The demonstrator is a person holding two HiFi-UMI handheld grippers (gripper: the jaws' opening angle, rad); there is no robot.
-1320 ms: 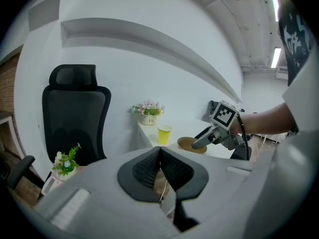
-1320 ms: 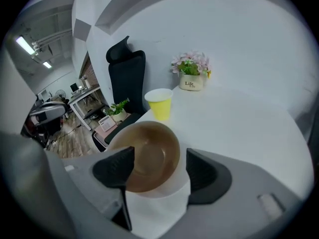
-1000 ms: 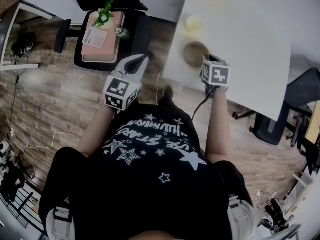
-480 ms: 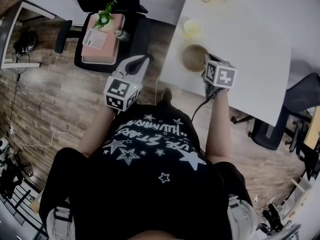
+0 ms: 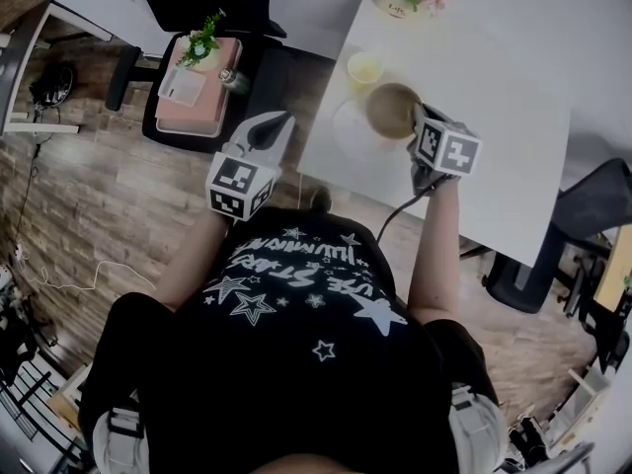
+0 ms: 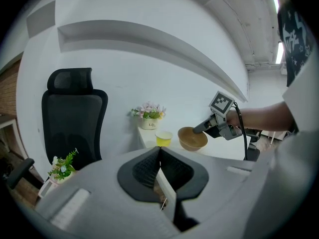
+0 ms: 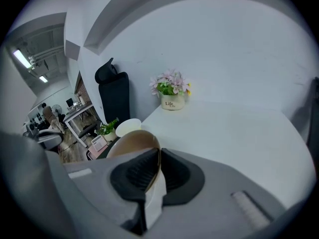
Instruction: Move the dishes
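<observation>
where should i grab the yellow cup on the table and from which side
Pinch the yellow cup at its rim, one jaw inside and one outside, coming down from above on the side toward the table edge. It stands upright with its mouth open. The brown bowl, held in the right gripper, sits close on the other side, so that side is probably tighter.

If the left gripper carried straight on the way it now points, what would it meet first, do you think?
Probably the white table, at its edge near the yellow cup, though depth is hard to judge.
</observation>
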